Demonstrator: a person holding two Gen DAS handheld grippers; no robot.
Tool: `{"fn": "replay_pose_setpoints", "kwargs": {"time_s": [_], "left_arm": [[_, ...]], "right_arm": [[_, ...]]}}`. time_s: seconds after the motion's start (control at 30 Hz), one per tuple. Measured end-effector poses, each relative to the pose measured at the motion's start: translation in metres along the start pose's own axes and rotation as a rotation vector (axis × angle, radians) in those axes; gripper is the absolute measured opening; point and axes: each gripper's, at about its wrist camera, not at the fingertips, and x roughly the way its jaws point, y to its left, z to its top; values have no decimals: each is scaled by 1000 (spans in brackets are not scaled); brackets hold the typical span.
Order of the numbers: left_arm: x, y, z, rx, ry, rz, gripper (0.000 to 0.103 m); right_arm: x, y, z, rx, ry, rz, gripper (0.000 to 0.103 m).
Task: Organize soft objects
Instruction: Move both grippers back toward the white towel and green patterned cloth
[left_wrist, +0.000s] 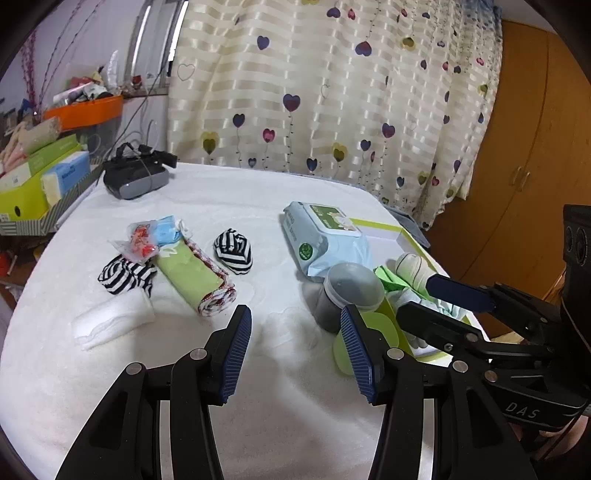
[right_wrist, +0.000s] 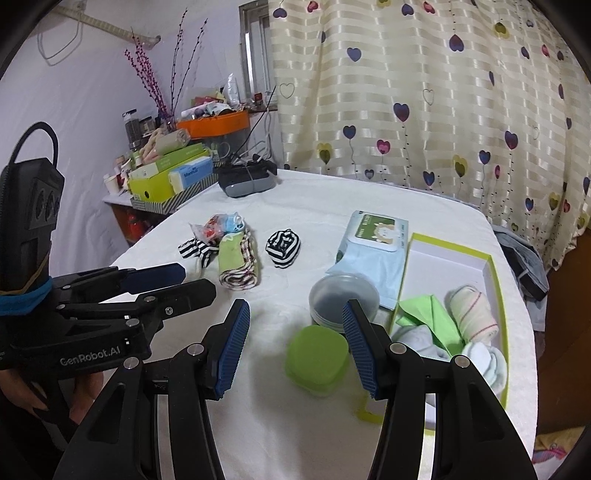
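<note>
at the left, a white folded cloth (left_wrist: 112, 325), striped socks (left_wrist: 125, 277) and a green rolled towel (left_wrist: 194, 282) are laid on the white table (left_wrist: 288, 406). both the left gripper (left_wrist: 295, 352) and right gripper (right_wrist: 295, 347) are held with jaws spread, empty. at the right, rolled cloths are packed in the green-edged box (right_wrist: 500, 295).

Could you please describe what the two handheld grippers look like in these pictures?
Both are black plastic linkage frames with silver pivot pins and ribbed blue finger pads. The left gripper reads "GenRobot.AI", with a blue band and a black cable loop on its camera block. The right gripper shows the letters "DAS".
</note>
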Motion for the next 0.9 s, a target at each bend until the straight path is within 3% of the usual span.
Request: {"fn": "replay_pose_setpoints", "kwargs": {"time_s": [0.9], "left_arm": [[29, 36, 8, -53, 23, 60, 50]], "right_arm": [[45, 7, 13, -22, 61, 45, 54]]}}
